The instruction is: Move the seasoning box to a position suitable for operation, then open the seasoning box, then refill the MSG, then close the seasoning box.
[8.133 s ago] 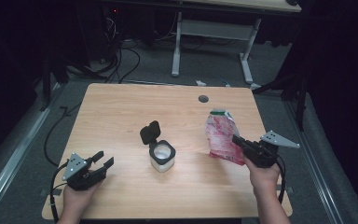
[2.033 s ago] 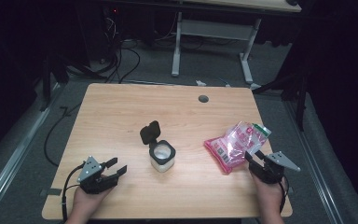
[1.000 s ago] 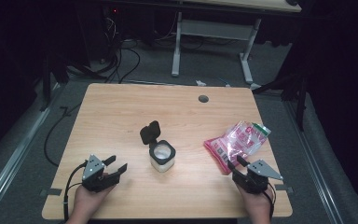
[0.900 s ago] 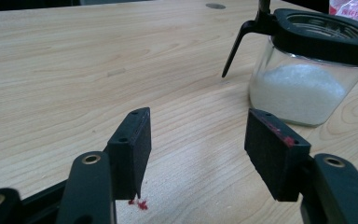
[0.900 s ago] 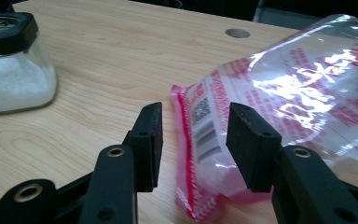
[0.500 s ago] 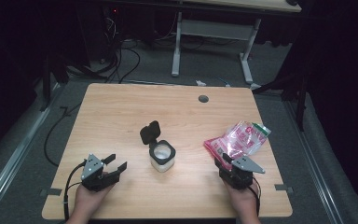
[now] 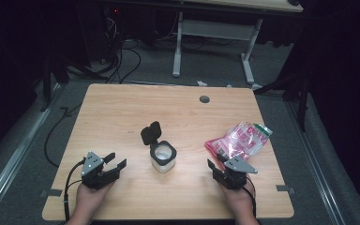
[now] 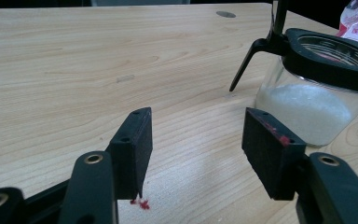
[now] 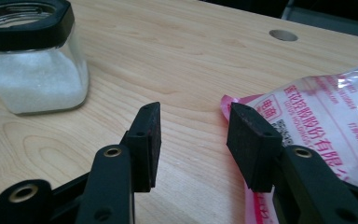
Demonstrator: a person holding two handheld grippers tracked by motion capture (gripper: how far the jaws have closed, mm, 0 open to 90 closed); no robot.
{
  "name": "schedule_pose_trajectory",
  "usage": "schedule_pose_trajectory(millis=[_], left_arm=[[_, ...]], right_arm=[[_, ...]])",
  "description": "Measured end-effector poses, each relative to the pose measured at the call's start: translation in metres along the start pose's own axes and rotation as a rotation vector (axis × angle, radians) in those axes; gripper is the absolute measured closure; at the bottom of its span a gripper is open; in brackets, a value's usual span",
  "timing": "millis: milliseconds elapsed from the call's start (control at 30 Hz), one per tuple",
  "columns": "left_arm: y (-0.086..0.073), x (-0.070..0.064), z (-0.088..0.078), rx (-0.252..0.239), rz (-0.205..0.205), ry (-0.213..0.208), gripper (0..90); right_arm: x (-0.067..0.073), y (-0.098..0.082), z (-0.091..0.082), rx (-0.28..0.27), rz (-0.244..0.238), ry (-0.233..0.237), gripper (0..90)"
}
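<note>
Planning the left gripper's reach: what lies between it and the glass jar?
Bare tabletop lies between the left gripper and the glass jar, as the left gripper view shows.

The right hand-held gripper (image 9: 193, 140), whose jaws have just been opening, holds nothing; its right jaw overlaps the pink bag's (image 9: 321, 121) corner. A glass jar (image 9: 30, 70) of white grains stands apart on the tabletop (image 9: 177, 51).

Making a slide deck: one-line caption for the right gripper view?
Open right gripper low over the wooden table, pink bag beside its jaw, glass jar of white granules beyond.
</note>
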State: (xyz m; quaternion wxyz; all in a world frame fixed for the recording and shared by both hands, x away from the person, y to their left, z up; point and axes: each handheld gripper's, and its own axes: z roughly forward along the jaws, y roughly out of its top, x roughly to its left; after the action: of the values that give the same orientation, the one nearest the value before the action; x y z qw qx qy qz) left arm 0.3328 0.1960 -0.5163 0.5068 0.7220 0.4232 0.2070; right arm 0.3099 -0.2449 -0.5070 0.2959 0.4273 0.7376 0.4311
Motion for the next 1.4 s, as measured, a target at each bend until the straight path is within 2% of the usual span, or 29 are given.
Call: schedule_pose_trajectory(millis=[200,400,500,567,633,767,900,1000,1133,1300,1400], left_arm=[[0.003,-0.003,-0.004,-0.012,0.005,0.007,43.4],[0.007,-0.004,-0.001,-0.014,0.004,0.005,43.5],[0.009,-0.003,0.002,-0.007,0.013,0.004,45.7],[0.011,0.0,0.007,-0.004,0.001,0.002,48.0],[0.014,0.004,0.012,0.005,-0.03,-0.01,49.8],[0.018,0.008,0.019,0.005,-0.046,-0.003,54.3],[0.024,0.011,0.026,0.034,-0.076,-0.006,56.7],[0.028,0.011,0.031,0.043,-0.053,0.002,57.9],[0.035,0.008,0.034,0.022,-0.033,-0.002,62.1],[0.042,0.006,0.037,-0.006,-0.04,-0.02,68.2],[0.043,0.005,0.042,0.011,-0.038,-0.029,70.8]], right_arm=[[0.008,0.001,0.005,0.006,-0.028,0.02,54.2],[0.014,0.001,0.01,0.022,-0.045,0.031,53.5],[0.017,0.0,0.013,0.022,-0.036,0.031,53.5],[0.018,0.0,0.015,0.027,-0.04,0.031,54.3],[0.02,-0.001,0.018,0.024,-0.039,0.041,55.6],[0.024,-0.002,0.021,0.025,-0.057,0.043,57.3],[0.03,-0.002,0.024,0.033,-0.065,0.049,58.9],[0.033,-0.001,0.024,0.036,-0.065,0.051,61.0],[0.034,0.001,0.027,0.037,-0.048,0.064,64.0],[0.036,0.003,0.032,0.043,-0.042,0.067,66.8],[0.038,0.004,0.034,0.046,-0.038,0.051,69.2]])
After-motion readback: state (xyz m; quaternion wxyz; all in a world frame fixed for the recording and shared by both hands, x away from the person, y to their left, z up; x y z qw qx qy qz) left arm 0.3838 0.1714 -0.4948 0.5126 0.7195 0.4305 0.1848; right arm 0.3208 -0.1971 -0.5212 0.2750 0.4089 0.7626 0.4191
